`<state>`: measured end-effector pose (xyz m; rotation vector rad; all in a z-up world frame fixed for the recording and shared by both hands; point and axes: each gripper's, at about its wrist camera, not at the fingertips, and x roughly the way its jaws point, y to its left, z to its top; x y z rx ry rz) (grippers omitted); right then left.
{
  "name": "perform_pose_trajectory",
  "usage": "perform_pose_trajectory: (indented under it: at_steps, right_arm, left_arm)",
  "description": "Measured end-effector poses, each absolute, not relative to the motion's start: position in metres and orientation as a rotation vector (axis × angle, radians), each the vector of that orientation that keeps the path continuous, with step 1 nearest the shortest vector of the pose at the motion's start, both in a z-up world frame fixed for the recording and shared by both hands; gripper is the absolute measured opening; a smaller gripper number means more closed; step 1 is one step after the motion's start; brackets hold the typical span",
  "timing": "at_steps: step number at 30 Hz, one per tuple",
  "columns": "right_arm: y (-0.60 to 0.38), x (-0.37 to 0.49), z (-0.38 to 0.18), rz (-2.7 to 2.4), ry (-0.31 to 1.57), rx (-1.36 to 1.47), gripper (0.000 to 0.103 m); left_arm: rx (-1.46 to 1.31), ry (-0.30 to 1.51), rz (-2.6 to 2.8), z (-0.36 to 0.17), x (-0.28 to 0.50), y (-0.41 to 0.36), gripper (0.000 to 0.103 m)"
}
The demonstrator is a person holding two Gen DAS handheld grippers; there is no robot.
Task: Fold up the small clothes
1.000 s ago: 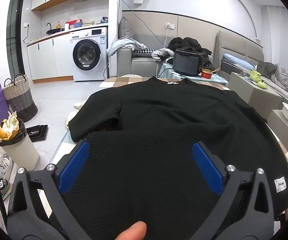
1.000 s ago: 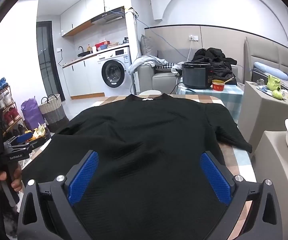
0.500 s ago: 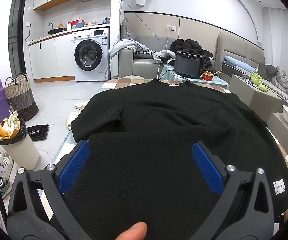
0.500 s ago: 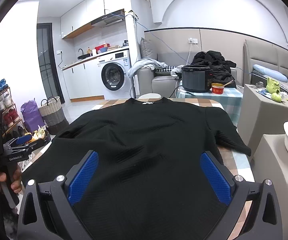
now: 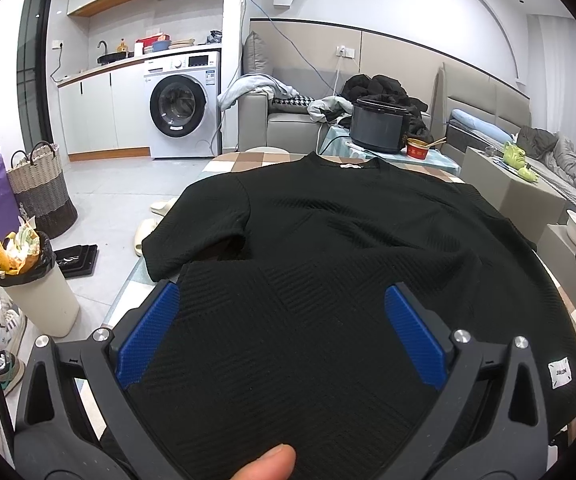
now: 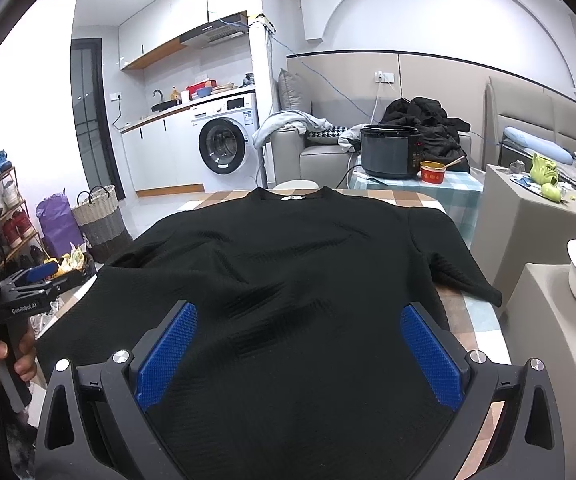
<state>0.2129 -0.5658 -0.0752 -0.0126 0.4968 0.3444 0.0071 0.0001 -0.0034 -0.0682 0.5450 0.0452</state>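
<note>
Change: over the last second both views have risen a little; more of the far wall shows, and the shirt [image 5: 327, 264] lies as it did.
Left tongs [image 5: 282, 328]: spread wide, blue pads [image 5: 148, 336] apart over the shirt's near hem, gripping nothing; a fingertip [image 5: 266, 464] shows at the bottom edge.
Right tongs [image 6: 297, 350]: likewise wide apart over the shirt's lower body, nothing between the pads [image 6: 431, 354].
Hand [image 6: 24, 356]: seen in the right view at far left, holding the handle of the left tongs.
Shirt: black, short-sleeved, spread flat on the desk [image 6: 479, 320], neck away from the cameras; one sleeve [image 5: 196, 228] lies at the left edge, the other sleeve [image 6: 455, 264] at the right edge; a small white tag [image 5: 559, 374] sits near the right hem.
Desk: checked cloth, mostly covered by the shirt.
Beside the desk: a bin [image 5: 36, 284] with a black liner, a woven basket [image 5: 42, 192], slippers [image 5: 146, 234] on the floor.
Beyond: a dark cooker [image 6: 391, 150] and a red bowl [image 6: 433, 172] on a small table; a sofa [image 5: 284, 120] heaped with clothes.
Far: a washer [image 5: 182, 108] under the counter.
</note>
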Motion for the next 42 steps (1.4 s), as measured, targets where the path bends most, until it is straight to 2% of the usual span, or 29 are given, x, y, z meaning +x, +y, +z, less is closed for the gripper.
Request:
perform_pose_trajectory:
  at_steps: [42]
  right_arm:
    - [-0.559,0.223,-0.070,0.256,0.487,-0.052,0.103]
  left_arm:
    - [-0.097,0.557,0.061,-0.001,0.007,0.008,0.102]
